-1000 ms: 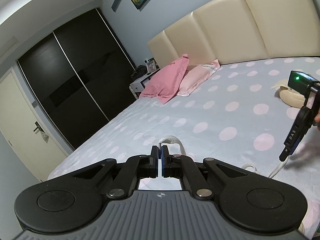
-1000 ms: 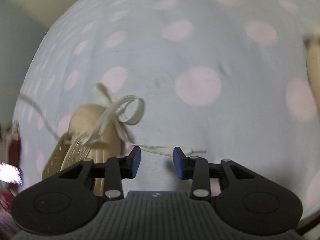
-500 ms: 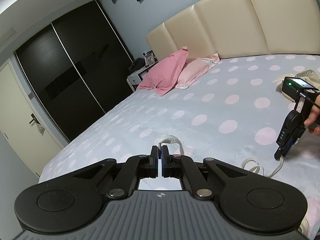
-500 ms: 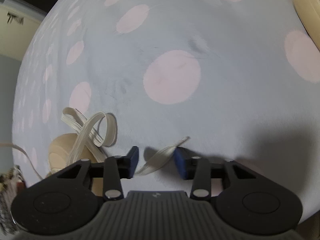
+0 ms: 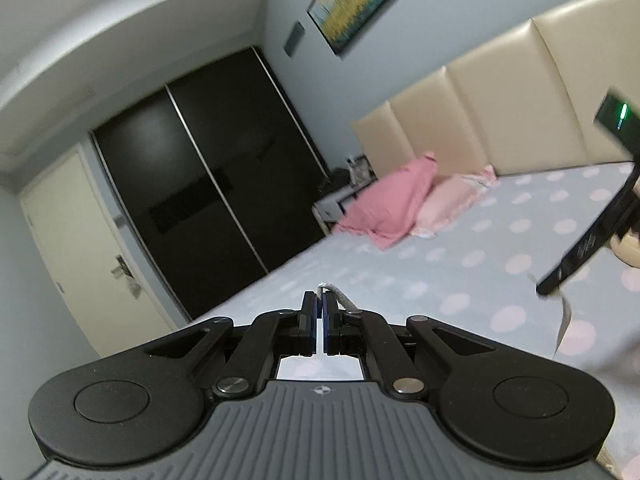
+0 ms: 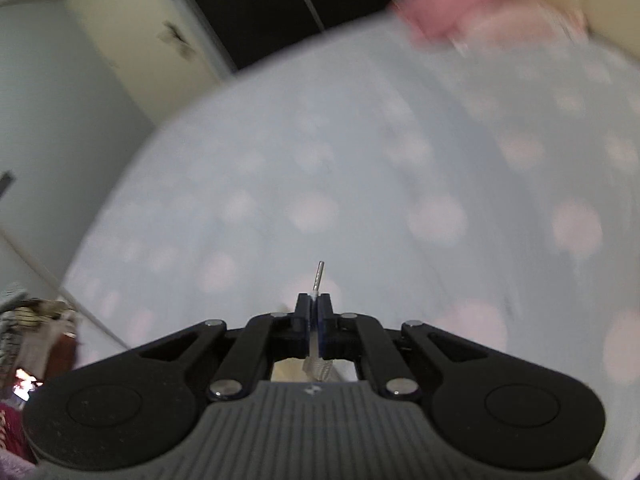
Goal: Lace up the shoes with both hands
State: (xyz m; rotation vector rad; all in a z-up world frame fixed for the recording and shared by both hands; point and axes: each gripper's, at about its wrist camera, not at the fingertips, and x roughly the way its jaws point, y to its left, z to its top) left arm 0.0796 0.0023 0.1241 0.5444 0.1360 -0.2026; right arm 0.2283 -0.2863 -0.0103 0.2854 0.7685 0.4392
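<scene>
While the polka-dot bed [image 5: 460,264] fills most of both views, its cream padded headboard [image 5: 500,120] rises at the far side, and a dark sliding wardrobe [image 5: 208,200] stands against the wall beyond the bed's edge. Two pink pillows [image 5: 400,208] lie near the headboard. In the left wrist view the right gripper [image 5: 576,260] appears as a blurred black shape above the bedspread at the right edge. The left gripper [image 5: 320,312] has its jaws pressed nearly together, pinching a white lace [image 5: 340,296] that runs out to the right of its tips. The right gripper [image 6: 315,312] is likewise closed tight on a lace end [image 6: 318,280], whose stiff tip sticks straight up past the fingertips. The shoe itself cannot be made out clearly in either view.
</scene>
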